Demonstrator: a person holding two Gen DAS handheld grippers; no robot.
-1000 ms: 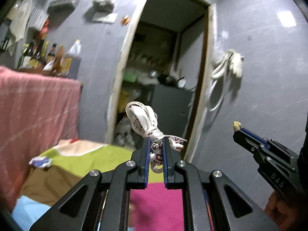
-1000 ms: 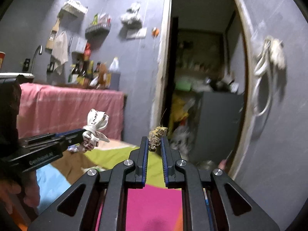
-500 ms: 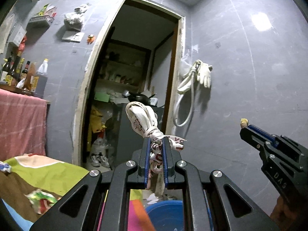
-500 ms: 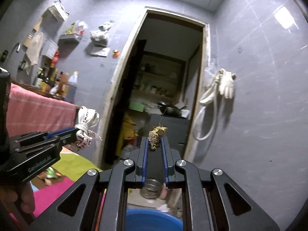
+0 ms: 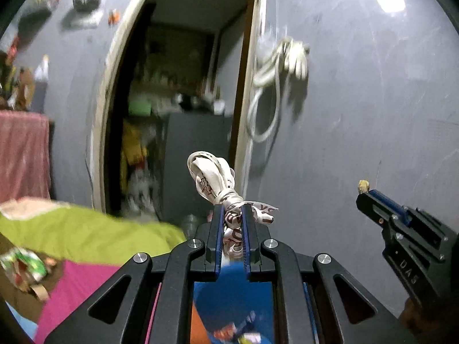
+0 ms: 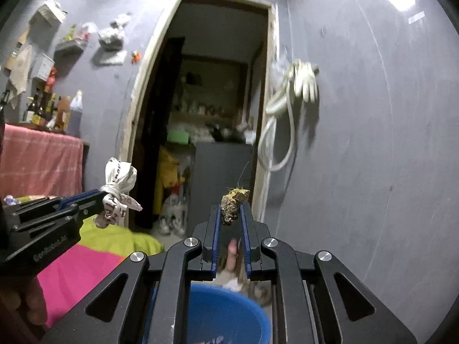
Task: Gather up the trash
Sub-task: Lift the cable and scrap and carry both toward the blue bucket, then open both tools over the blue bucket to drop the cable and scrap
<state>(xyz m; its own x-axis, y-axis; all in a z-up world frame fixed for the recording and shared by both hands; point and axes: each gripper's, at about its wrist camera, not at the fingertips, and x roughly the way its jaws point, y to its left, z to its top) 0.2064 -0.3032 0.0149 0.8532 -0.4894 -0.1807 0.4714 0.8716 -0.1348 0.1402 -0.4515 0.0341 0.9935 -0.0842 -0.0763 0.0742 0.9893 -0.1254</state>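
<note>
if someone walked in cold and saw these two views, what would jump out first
Probably the knotted white printed wrapper pinched in the left gripper, and the small brownish crumbly scrap clamped at the tip of the right gripper. Below both sits a blue bucket, with a dark open doorway in the grey wall behind.

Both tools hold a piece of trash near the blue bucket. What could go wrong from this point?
1. The right tool pinches the small brown scrap only at its tips, so the scrap may slip out before reaching the blue bucket.
2. The knotted white wrapper in the left tool is light and loose. It might cling to the pads or fall beside the bucket onto the bedding.
</note>
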